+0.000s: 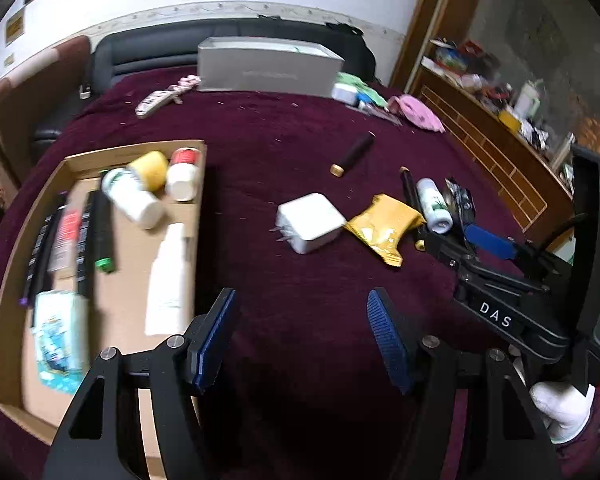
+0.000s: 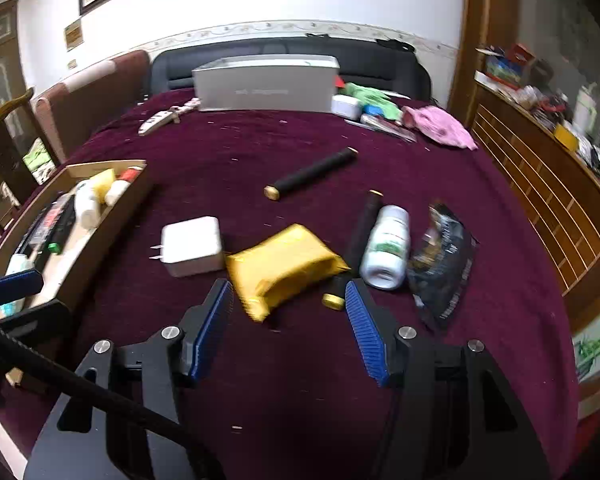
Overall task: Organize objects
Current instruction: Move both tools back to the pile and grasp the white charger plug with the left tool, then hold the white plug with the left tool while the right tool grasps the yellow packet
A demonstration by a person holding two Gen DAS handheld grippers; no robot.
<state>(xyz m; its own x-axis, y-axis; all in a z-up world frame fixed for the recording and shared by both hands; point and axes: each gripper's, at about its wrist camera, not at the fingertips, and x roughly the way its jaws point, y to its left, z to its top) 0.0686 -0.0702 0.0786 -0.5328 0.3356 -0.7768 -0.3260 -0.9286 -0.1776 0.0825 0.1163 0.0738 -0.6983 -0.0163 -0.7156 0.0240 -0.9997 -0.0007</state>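
Observation:
On the dark red cloth lie a white charger (image 1: 312,222) (image 2: 192,246), a yellow packet (image 1: 384,228) (image 2: 284,264), a white bottle (image 1: 432,204) (image 2: 386,246), a black sachet (image 2: 444,256) and two black tubes with gold caps (image 2: 312,174) (image 2: 362,224). A cardboard tray (image 1: 136,150) (image 2: 112,216) at the left holds bottles, pens and packets. My left gripper (image 1: 300,304) hangs open over bare cloth beside the tray, in front of the charger. My right gripper (image 2: 288,292) is open, its tips just short of the yellow packet, with nothing gripped.
A grey box (image 1: 268,68) stands at the back of the table, with a remote (image 1: 156,100) to its left and a pink cloth (image 1: 418,114) and small items to its right. A cluttered wooden shelf (image 1: 492,148) runs along the right. Chairs stand at the back left.

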